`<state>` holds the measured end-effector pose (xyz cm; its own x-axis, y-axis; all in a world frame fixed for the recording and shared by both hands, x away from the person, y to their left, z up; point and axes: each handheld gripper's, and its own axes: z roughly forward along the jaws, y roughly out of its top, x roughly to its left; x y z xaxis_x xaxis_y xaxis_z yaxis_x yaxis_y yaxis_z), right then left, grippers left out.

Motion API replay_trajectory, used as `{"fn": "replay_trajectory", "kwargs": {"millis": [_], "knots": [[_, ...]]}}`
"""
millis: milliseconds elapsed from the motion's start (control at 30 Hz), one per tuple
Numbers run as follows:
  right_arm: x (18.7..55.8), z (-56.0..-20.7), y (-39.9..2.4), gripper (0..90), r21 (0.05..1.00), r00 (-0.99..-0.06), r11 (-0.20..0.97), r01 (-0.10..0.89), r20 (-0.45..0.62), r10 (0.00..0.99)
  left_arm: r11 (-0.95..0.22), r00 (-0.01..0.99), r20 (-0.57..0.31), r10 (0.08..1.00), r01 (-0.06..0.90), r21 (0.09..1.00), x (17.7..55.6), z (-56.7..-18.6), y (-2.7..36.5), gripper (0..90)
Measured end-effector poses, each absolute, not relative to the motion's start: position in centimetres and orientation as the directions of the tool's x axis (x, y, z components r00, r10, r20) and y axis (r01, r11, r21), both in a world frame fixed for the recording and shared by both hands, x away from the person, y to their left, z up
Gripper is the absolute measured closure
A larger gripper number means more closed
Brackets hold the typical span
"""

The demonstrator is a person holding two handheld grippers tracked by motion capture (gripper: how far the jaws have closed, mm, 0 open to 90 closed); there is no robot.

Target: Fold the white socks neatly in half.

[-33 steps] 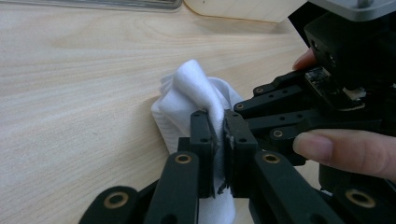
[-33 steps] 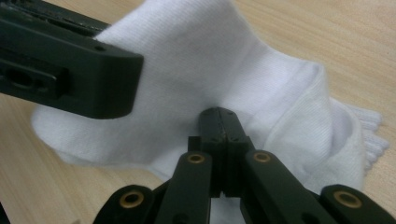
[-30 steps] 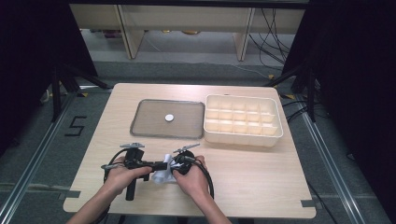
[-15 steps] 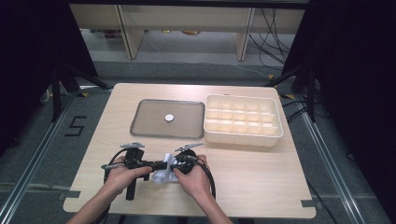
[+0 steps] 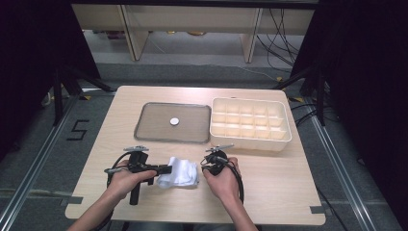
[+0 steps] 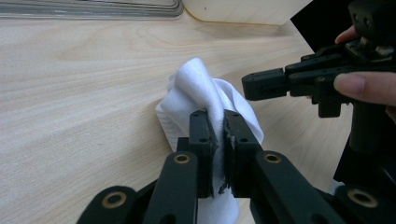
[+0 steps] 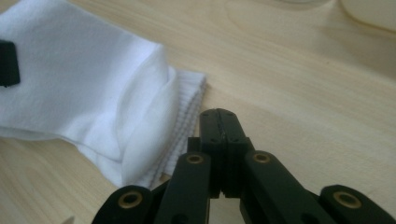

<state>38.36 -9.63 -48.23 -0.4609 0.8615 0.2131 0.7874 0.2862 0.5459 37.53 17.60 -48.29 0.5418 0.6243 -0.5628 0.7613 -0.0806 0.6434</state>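
Observation:
A white ribbed cloth, perhaps a sock, lies bunched on the wooden table near its front edge. My left gripper comes at it from the left, shut on a raised fold of the cloth that runs up between its jaws. My right gripper sits just right of the cloth, jaws pressed together with nothing between them. In the right gripper view its tips rest beside the cloth's ribbed edge, not on it. The right gripper also appears in the left gripper view, held by a hand.
A grey flat tray lies mid-table with a small white round thing on it. A cream box with several compartments stands to its right. The table's front edge runs close below both hands.
My right gripper has drawn off to the right, away from the cloth, so more of the cloth shows. The left gripper has stayed put on the cloth.

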Motion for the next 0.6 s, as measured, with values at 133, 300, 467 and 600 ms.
{"fn": "replay_trajectory", "kwargs": {"millis": [133,300,467,600], "knots": [[38.1,-48.7,-8.7,90.0,0.538,-0.477,0.298,0.789,0.231,0.848,-0.084,0.544,-0.56,0.625,0.76,0.644,37.6,-48.2,17.4,82.4],[38.1,-48.9,-8.1,90.0,0.525,-0.478,0.301,0.796,0.238,0.846,-0.092,0.548,-0.556,0.625,0.759,0.644,37.7,-48.2,17.4,82.0],[38.3,-49.4,-7.6,90.0,0.521,-0.482,0.321,0.791,0.207,0.851,-0.095,0.547,-0.552,0.63,0.759,0.644,37.9,-48.3,17.4,81.6],[38.2,-49.3,-7.4,90.0,0.51,-0.466,0.303,0.805,0.229,0.855,-0.099,0.547,-0.547,0.634,0.758,0.644,38.0,-48.2,17.2,81.4]]}}
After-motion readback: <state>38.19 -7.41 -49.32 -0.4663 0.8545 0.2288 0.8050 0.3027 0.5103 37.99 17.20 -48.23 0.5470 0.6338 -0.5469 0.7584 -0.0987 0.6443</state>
